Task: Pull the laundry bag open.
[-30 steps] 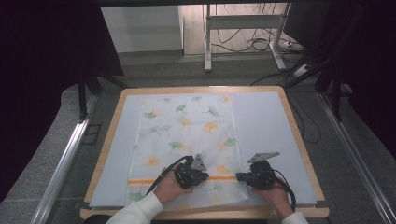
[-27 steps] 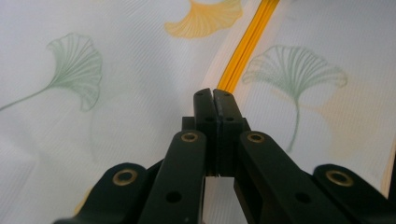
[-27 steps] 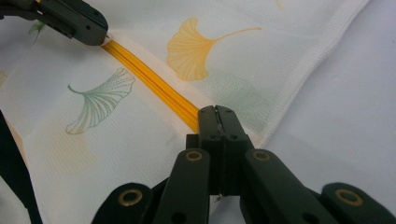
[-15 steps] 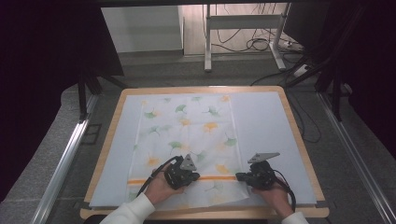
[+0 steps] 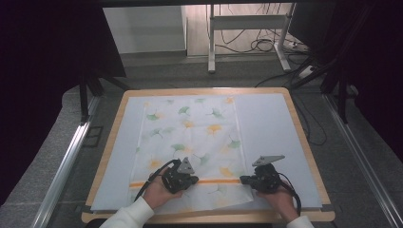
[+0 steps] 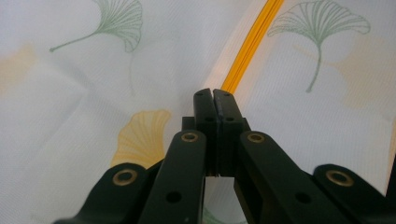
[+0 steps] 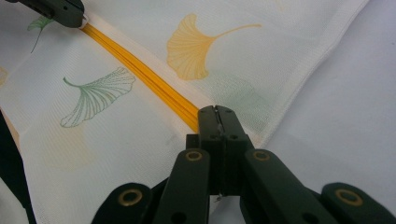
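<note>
A white cloth [image 5: 190, 128] printed with green and yellow ginkgo leaves lies flat on a pale mat [image 5: 268, 123], with an orange stripe [image 5: 216, 181] across its near end. My left gripper [image 5: 195, 179] is shut on the cloth at that stripe, left of the middle. In the left gripper view the closed jaws [image 6: 213, 93] meet the stripe [image 6: 252, 42], where the fabric rises in a low ridge. My right gripper [image 5: 242, 179] is shut on the cloth at the stripe's right end, near the cloth's right edge [image 7: 322, 60]. From the right gripper [image 7: 216, 109] the stripe [image 7: 140, 70] runs to the left gripper [image 7: 65, 11].
The mat sits on a wooden-rimmed table [image 5: 304, 142]. Bare mat lies right of the cloth. Beyond the table are a grey floor, a metal stand [image 5: 211, 38] and loose cables [image 5: 266, 45]. Dark curtains flank both sides.
My left gripper has slid a little to the left along the orange stripe. The right gripper has stayed in place.
</note>
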Available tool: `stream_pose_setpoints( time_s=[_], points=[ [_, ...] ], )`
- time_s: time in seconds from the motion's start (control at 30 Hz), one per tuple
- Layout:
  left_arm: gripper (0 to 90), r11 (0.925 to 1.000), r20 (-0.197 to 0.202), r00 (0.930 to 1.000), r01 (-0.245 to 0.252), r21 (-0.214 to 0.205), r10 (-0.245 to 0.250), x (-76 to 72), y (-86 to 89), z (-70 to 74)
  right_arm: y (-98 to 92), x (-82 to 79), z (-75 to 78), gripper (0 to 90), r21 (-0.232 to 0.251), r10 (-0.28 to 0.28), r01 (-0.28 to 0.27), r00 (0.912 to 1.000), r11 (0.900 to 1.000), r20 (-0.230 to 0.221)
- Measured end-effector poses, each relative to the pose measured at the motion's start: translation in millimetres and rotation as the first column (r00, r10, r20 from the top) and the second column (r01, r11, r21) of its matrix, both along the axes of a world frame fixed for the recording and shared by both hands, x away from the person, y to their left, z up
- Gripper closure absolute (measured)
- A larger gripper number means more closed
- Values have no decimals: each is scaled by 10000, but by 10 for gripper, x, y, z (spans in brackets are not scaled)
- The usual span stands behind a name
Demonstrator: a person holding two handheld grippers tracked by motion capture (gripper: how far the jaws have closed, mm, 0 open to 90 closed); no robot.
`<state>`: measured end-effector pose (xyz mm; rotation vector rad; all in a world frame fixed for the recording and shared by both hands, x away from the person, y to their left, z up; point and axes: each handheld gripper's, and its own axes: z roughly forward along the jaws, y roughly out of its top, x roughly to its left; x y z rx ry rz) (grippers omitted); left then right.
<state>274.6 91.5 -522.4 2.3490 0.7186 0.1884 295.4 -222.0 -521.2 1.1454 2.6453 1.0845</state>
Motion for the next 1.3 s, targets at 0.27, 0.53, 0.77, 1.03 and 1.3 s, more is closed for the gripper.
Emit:
stream_pose_setpoints(
  time_s=[0.27,0.53,0.77,1.03,1.3],
  points=[
    [900,10000,28,10000,-63,29,63,-25,53,-2,-4,0,-2,897,29,17,-17,10000,10000,1],
    [900,9997,48,9999,-156,192,155,-44,109,8,-4,2,-2,897,31,33,-33,10000,10000,9],
    [900,9995,-19,9997,-250,186,250,-52,195,6,-6,4,-4,898,52,41,-41,10000,10000,7],
    [900,9989,-27,9991,-413,206,414,-68,281,5,-4,2,-2,898,27,47,-47,10000,10000,18],
    [900,9978,-39,9980,-624,227,625,-96,371,2,-9,-1,-3,898,30,54,-54,10000,10000,37]
  ],
)
